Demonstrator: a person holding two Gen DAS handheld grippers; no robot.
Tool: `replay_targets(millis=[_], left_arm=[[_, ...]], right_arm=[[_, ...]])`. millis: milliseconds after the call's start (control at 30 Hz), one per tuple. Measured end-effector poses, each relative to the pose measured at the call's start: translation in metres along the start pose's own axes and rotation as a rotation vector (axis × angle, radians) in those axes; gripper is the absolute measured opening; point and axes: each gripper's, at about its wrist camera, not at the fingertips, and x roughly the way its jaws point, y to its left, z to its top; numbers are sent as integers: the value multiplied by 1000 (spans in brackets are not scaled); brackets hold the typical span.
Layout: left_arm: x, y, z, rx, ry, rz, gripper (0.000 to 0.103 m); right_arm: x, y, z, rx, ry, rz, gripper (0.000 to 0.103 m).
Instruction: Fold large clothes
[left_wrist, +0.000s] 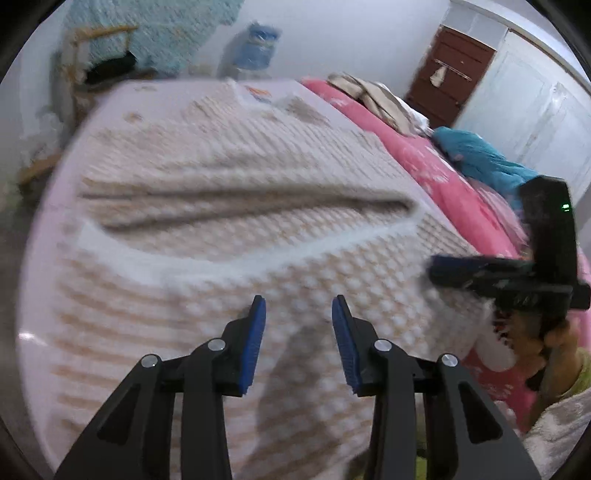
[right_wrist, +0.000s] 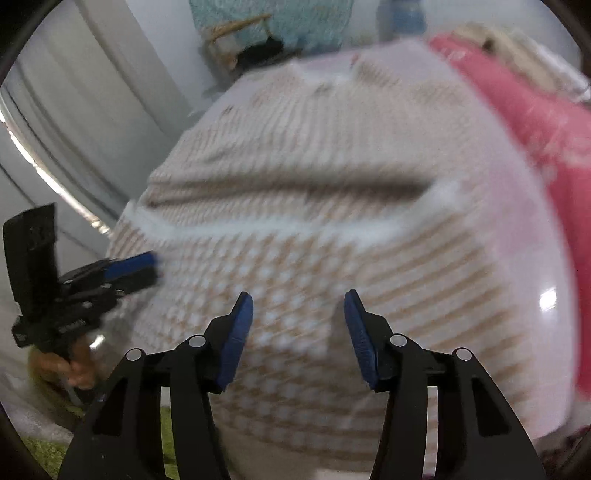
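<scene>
A bedroom is seen: a brown door (left_wrist: 448, 74) at 1 o'clock, a pink bedspread (left_wrist: 424, 162) along the right, and a pale table (left_wrist: 48, 236) bearing the garment (left_wrist: 236, 206). The beige-and-white knit lies spread flat, one fold ridge across its middle, presumably so the near hem can be taken next. The left tongs (left_wrist: 298, 312) and right tongs (right_wrist: 298, 308) are both held released above the near edge, nothing grasped. Motion blur noted.

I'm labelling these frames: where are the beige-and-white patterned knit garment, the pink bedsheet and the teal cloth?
beige-and-white patterned knit garment (left_wrist: 229, 155): left wrist view, upper striped area.
pink bedsheet (left_wrist: 436, 173): left wrist view, strip beside the garment.
teal cloth (left_wrist: 480, 155): left wrist view, its crumpled middle.
</scene>
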Motion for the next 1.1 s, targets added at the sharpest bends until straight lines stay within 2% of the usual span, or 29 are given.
replay_targets(millis=[67, 133, 200, 300, 367, 500, 567, 600, 700, 900, 1000, 1100], left_arm=[[-14, 19, 4, -13, -43, 101, 37], [-18, 37, 7, -37, -61, 197, 37], [-18, 58, 10, -74, -52, 307, 37], [-14, 78, 12, -113, -38, 381, 39], [-9, 83, 10, -129, -23, 366, 39], [-6, 87, 4, -136, -21, 362, 39], [-8, 88, 0, -131, -33, 368, 36], [-8, 87, -1, -127, -38, 371, 27], [-8, 78, 1, -102, -47, 378, 11], [-27, 69, 31, -53, -158, 394, 9], [-22, 76, 48, -48, -200, 400, 9], [7, 88, 49, -52, -147, 424, 9]], right_arm=[[-15, -17, 9, 15, -68, -103, 47], [-20, -36, 14, 38, -90, -177, 48], [-15, -50, 18, 54, -83, -222, 47], [-4, -58, 17, 33, -61, -282, 43], [3, -58, 17, 23, -39, -273, 36], [25, -42, 17, -1, -12, -311, 22], [23, -40, 15, -8, -17, -321, 9], [22, -39, 14, -6, -23, -318, 8], [12, -36, 14, -4, -63, -319, 6], [-19, -30, 38, -12, -204, -326, 5], [-15, -36, 53, -2, -233, -323, 5], [15, -48, 59, 15, -191, -325, 5]])
